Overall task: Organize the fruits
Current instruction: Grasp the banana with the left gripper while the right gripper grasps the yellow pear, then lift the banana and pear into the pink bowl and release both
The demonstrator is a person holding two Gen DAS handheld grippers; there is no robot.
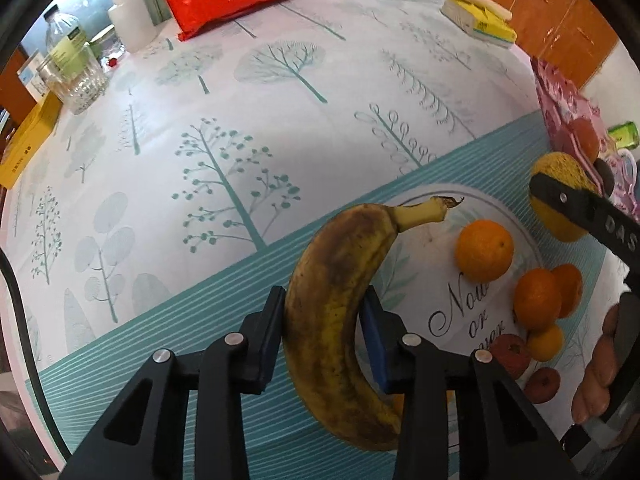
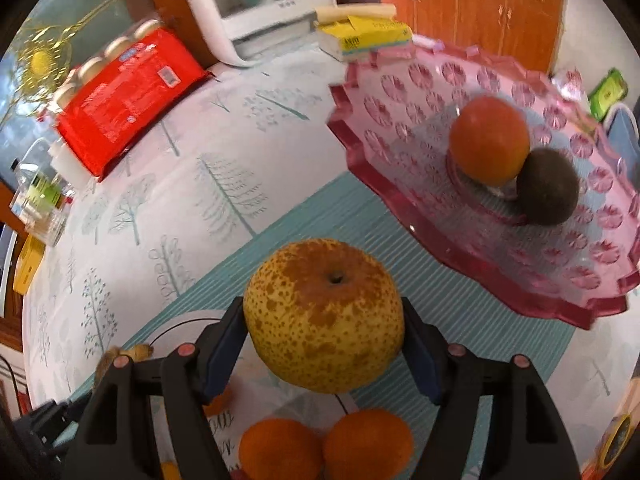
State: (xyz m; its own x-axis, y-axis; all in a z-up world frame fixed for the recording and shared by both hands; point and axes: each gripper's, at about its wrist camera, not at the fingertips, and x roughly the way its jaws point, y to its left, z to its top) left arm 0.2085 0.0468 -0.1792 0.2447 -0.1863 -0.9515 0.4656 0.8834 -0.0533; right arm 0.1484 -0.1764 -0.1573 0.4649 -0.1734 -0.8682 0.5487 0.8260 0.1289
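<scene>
Over the tree-print counter [image 1: 160, 184], both jaws grip fruit.
Left gripper [image 1: 324, 316] clamps a spotted banana [image 1: 332, 320] beside script reading "Now"; right gripper [image 2: 324, 332] clasps a speckled pear [image 2: 324, 320] near the pink dish [image 2: 500, 272]; its arm reads "DAS".

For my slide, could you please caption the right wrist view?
Right gripper holding a speckled pear near the pink dish.

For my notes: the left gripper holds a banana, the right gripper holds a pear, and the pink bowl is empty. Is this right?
Not quite. The pink bowl is not empty: the right wrist view shows an orange and a dark fruit in it. The banana and pear are held as you wrote.
</scene>
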